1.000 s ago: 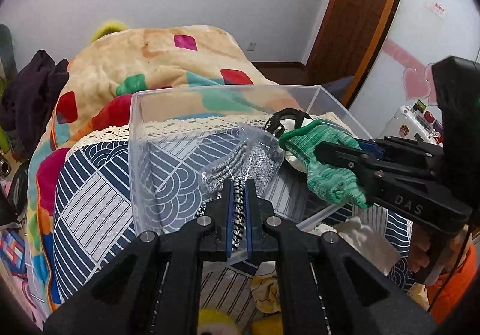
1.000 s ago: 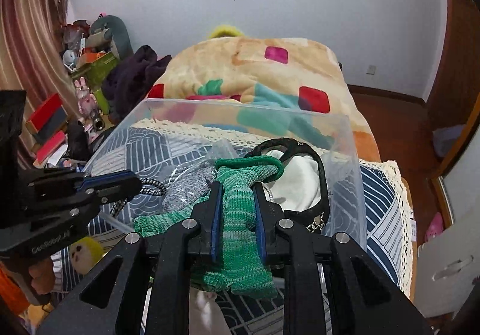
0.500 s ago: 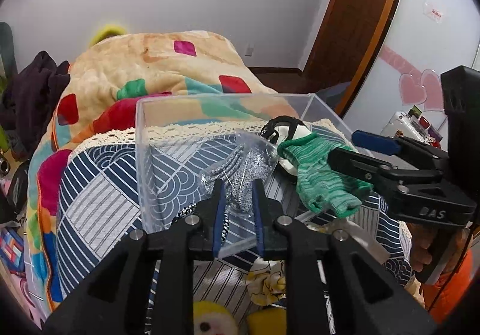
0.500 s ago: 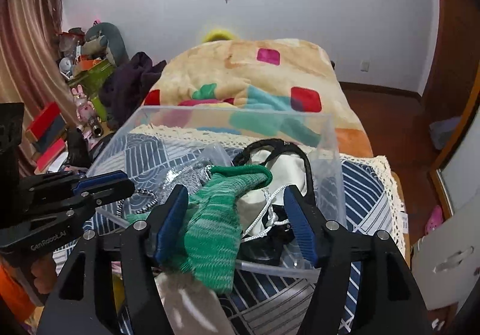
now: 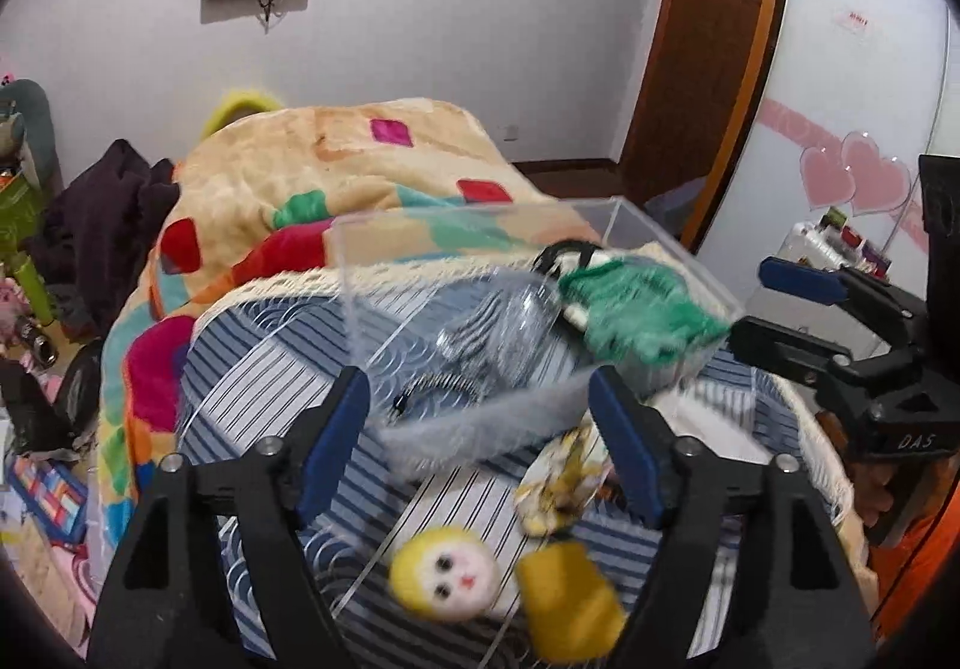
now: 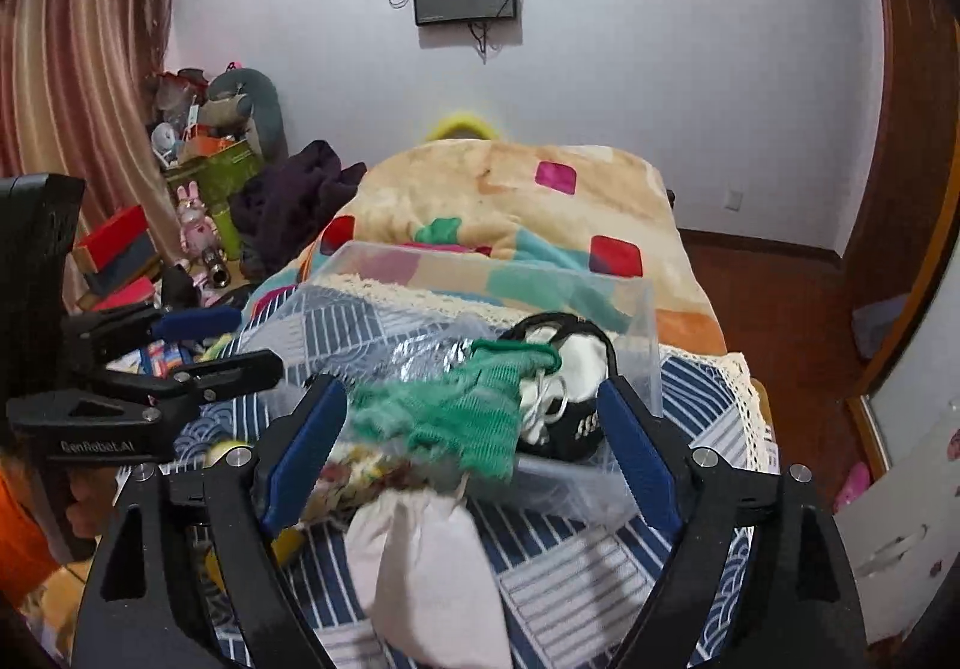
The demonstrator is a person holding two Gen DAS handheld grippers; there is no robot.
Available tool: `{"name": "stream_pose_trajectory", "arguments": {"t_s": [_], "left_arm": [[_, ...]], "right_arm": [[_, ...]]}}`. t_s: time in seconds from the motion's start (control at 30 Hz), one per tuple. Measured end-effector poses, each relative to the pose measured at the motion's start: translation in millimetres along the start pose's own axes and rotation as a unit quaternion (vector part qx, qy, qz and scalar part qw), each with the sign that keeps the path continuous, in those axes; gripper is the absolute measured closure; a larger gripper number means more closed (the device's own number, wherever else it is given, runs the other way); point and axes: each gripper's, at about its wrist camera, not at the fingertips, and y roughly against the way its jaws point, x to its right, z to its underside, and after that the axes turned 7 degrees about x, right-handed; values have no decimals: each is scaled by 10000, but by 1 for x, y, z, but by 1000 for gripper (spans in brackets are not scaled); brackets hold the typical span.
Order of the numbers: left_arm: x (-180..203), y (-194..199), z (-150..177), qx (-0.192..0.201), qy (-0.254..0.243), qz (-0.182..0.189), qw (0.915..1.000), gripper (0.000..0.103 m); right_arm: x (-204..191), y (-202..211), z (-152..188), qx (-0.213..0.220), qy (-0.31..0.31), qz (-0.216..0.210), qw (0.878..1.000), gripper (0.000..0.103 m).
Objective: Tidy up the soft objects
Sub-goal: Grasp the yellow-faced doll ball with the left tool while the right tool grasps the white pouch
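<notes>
A clear plastic box (image 5: 660, 255) (image 6: 636, 309) stands on the blue patterned bedspread (image 5: 252, 369). In it lie a green knitted piece (image 5: 642, 309) (image 6: 456, 411), draped over the front rim, a silvery bag (image 5: 510, 333) (image 6: 426, 357) and a white and black pouch (image 6: 570, 369). My left gripper (image 5: 480, 429) is open and empty just before the box. My right gripper (image 6: 474, 423) is open and empty, back from the green piece. A yellow doll (image 5: 444, 567), a yellow soft piece (image 5: 564, 591), a floral cloth (image 5: 558, 483) and a white pouch (image 6: 420, 561) lie in front of the box.
A beige blanket (image 5: 336, 177) (image 6: 510, 201) with coloured patches covers the bed behind the box. Dark clothes (image 6: 294, 201) and cluttered toys and boxes (image 6: 198, 177) are to the left. A wooden door (image 5: 708, 39) and white cabinet (image 6: 900, 519) are to the right.
Both grippers have opened and pulled back. The left let go of the silvery bag and the right let go of the green knitted piece, both now in the box.
</notes>
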Motion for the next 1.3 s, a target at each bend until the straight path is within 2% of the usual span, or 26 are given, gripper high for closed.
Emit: {"name": "stream_pose_trajectory", "arguments": {"t_s": [0.2, 0.4, 0.6, 0.67, 0.73, 0.83, 0.9, 1.0, 1.3], "left_arm": [[-16, 8, 32, -300, 107, -134, 9994, 25], [-19, 0, 66, -740, 144, -112, 9971, 25], [-20, -8, 77, -848, 283, -12, 9960, 27], [-21, -10, 78, -881, 352, 47, 9955, 28], [-22, -11, 79, -899, 421, 113, 9950, 32], [-23, -11, 80, -920, 434, 161, 9947, 40], [-22, -11, 81, -934, 425, 172, 9946, 46], [-22, -12, 82, -970, 453, 246, 9939, 57], [-24, -9, 77, -861, 566, 220, 9944, 59]], "right_arm": [[-4, -1, 26, -234, 46, -15, 9997, 19], [-4, -14, 57, -730, -147, -225, 9970, 19], [-2, -35, 75, -1097, -323, -439, 9925, 21], [-2, -39, 77, -1127, -347, -472, 9919, 32], [-4, -40, 80, -1200, -381, -559, 9905, 53], [-10, -40, 83, -1197, -253, -521, 9911, 69], [-14, -35, 82, -1128, -195, -542, 9920, 75], [-13, -30, 78, -1017, -202, -595, 9928, 77], [-11, -10, 67, -612, -173, -491, 9968, 77]]}}
